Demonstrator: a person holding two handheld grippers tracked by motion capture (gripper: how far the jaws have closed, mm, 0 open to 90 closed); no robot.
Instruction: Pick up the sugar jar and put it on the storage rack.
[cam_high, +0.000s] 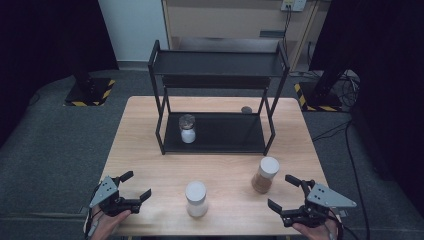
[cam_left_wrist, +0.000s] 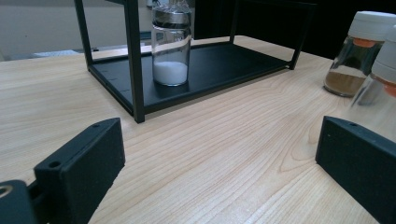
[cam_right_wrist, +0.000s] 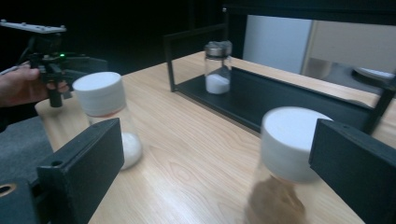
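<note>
**Both grippers spread wide, two white-capped jars ahead of them**

Brown-powder jar (cam_high: 265, 175) stands upright on the table (cam_high: 150, 145), in front of the rack's right front leg, well clear of it. White cap, brown fill in the lower part. Right gripper (cam_high: 284, 192) sits just beside this jar, on the near-right side of it, not touching. Jaws wide apart, nothing between them. In the right gripper view the jar (cam_right_wrist: 285, 172) is close and blurred, toward the right jaw, not clamped.

White-powder jar (cam_high: 196, 198) stands upright left of the brown-powder jar, nearer the table's front edge, the two apart. White cap, white fill. It lies between the two grippers, closer to the left gripper (cam_high: 136, 185) but with bare wood between them. Left gripper jaws also wide, holding nothing. In the left gripper view both jars sit at the far right, white-powder jar (cam_left_wrist: 380, 88) overlapping the brown-powder jar (cam_left_wrist: 355, 56), outside the jaw gap.

Black rack (cam_high: 218, 70) stands behind the brown-powder jar, two shelves. On its lower shelf, left end, a glass shaker (cam_high: 187, 128) with metal top and white contents, upright, well apart from both jars. A small dark round thing (cam_high: 246, 109) lies on the table behind the rack; can't tell what it is.

A hand (cam_high: 107, 222) holds each gripper at the table's front edge.
</note>
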